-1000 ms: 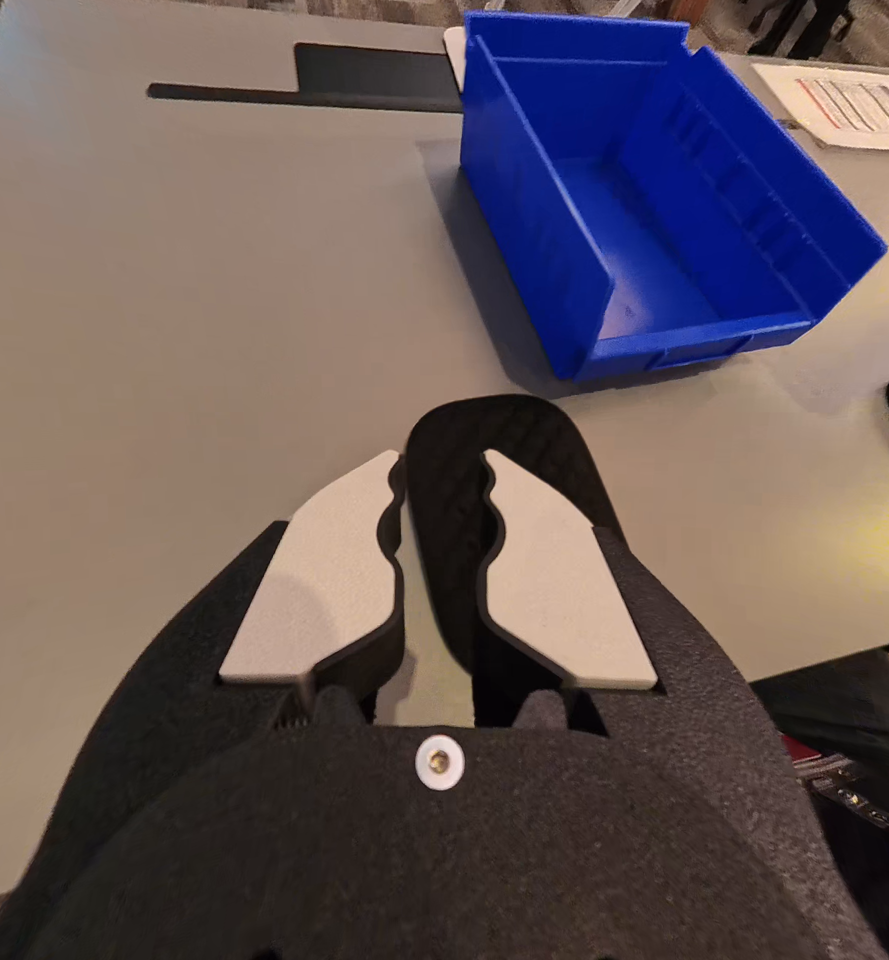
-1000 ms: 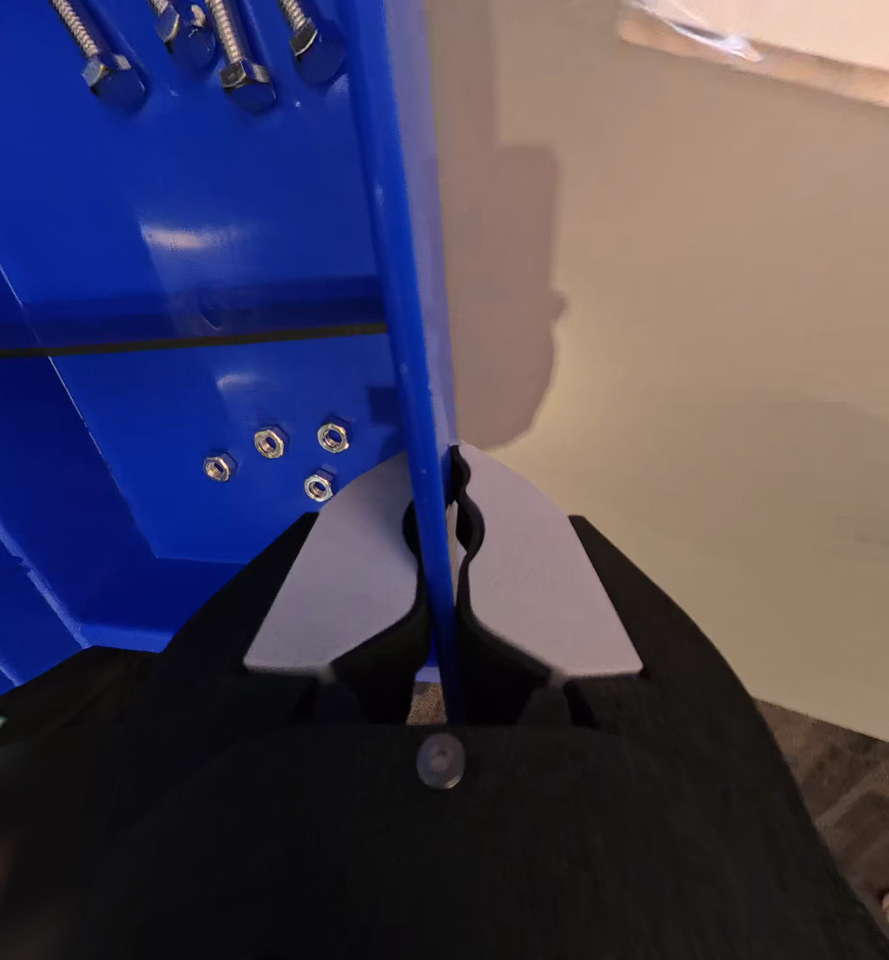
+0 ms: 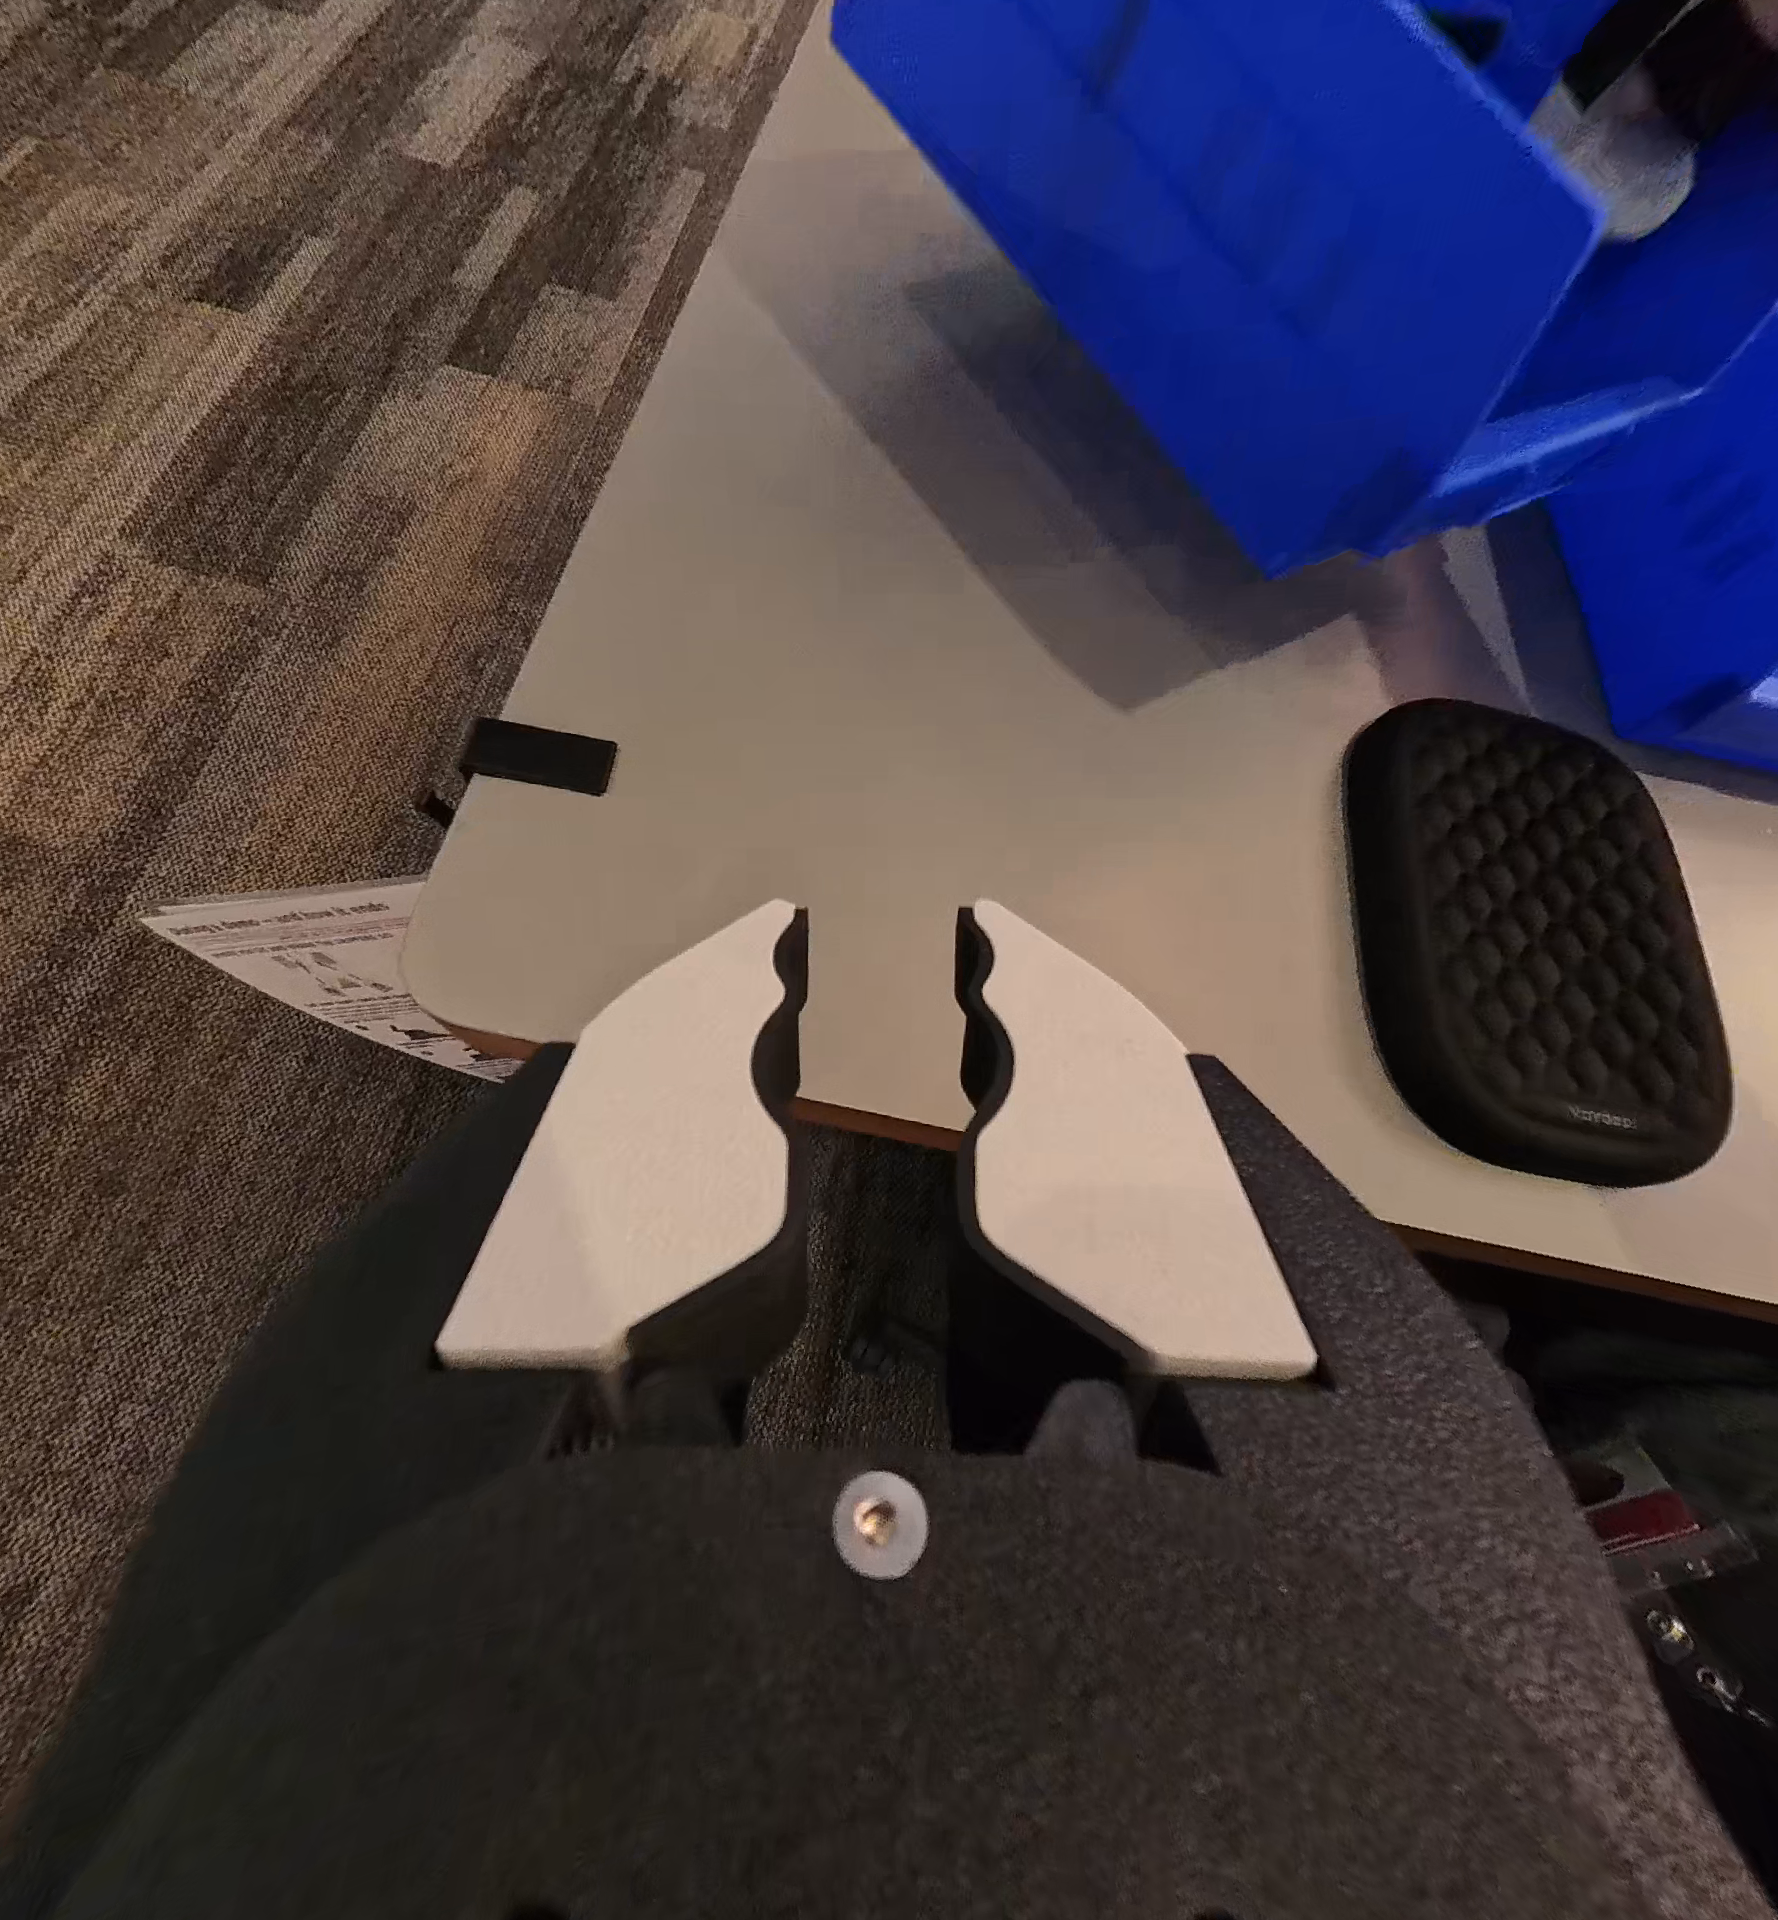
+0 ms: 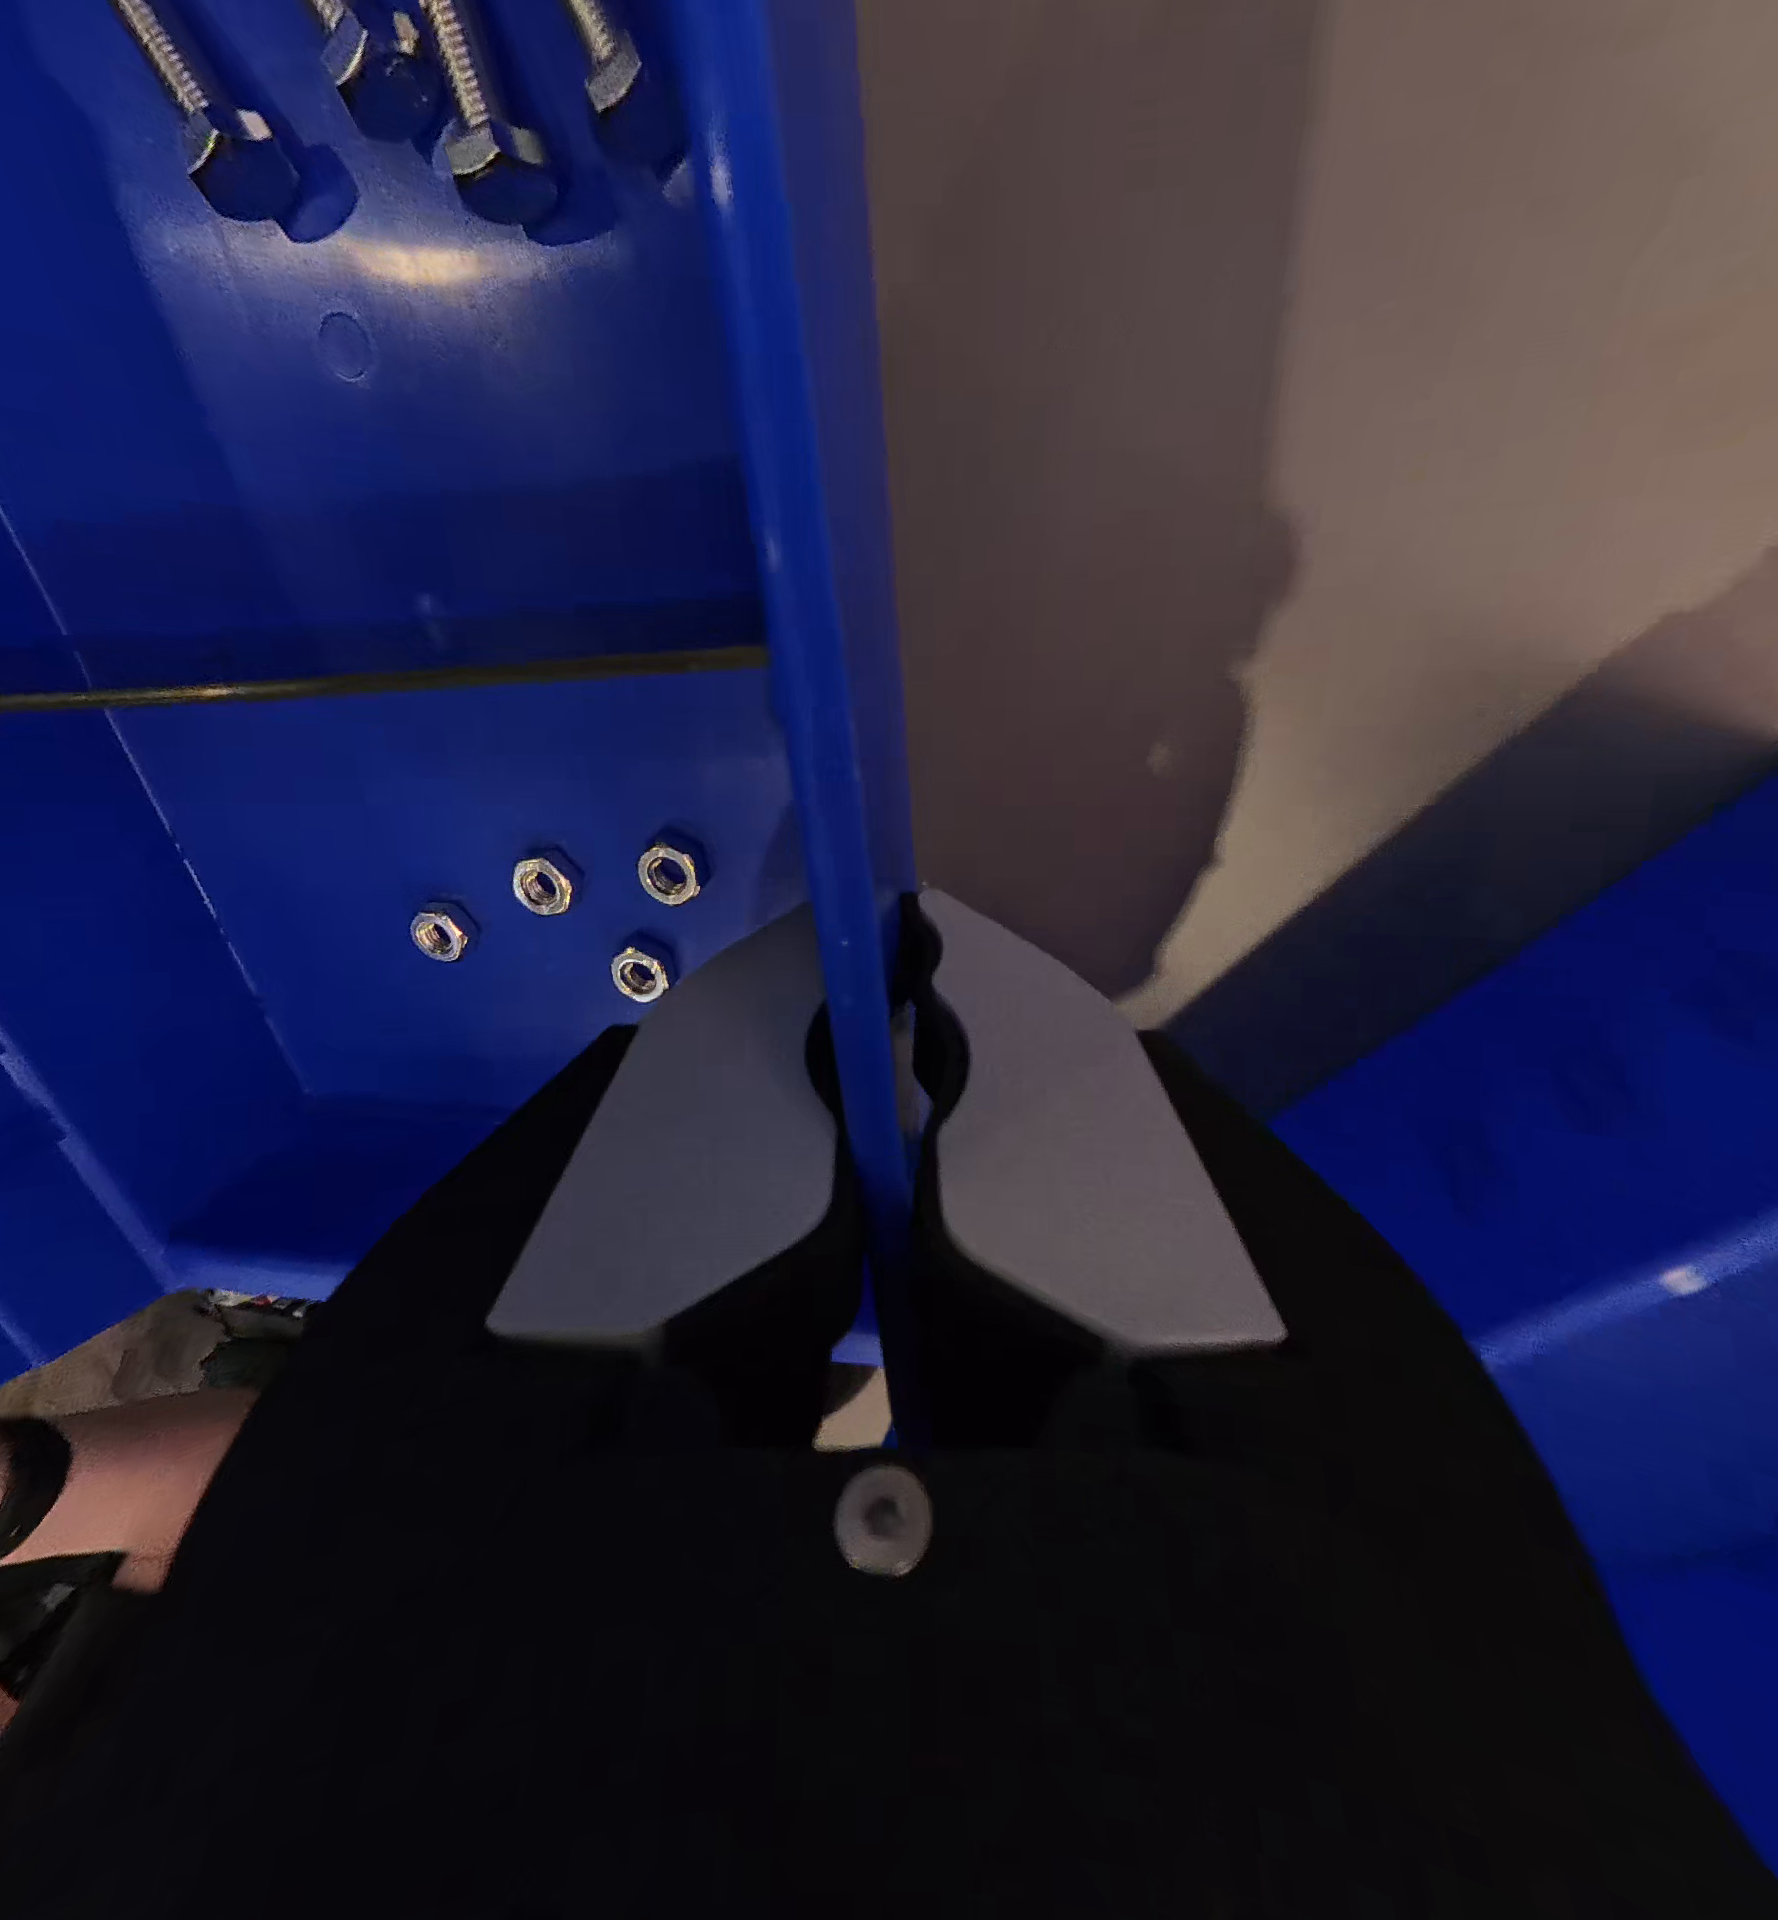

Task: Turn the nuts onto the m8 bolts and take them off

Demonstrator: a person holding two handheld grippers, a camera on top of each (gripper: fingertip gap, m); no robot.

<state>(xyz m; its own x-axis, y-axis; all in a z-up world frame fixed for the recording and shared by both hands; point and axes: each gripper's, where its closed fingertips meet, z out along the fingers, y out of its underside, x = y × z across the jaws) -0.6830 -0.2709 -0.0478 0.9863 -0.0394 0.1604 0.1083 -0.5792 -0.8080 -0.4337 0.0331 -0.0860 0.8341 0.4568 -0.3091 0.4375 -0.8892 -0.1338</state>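
Blue bin (image 4: 345, 499) wall pinched by right claw (image 4: 880, 935), nuts (image 4: 552, 885) inside

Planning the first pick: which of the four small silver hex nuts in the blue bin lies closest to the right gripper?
The lowest small silver hex nut, lying alone below the other three, just left of the right gripper, which is clamped on the blue plastic bin's wall.

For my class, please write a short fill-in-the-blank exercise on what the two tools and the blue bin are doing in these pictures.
1. The right tool is shut on the side wall of the ____ bin.
2. The loose nuts on the bin's floor number ____.
3. The left tool holds nothing and its jaws stand ____.
4. The padded rest on the table is ____ in colour.

Missing words: blue; four; open; black
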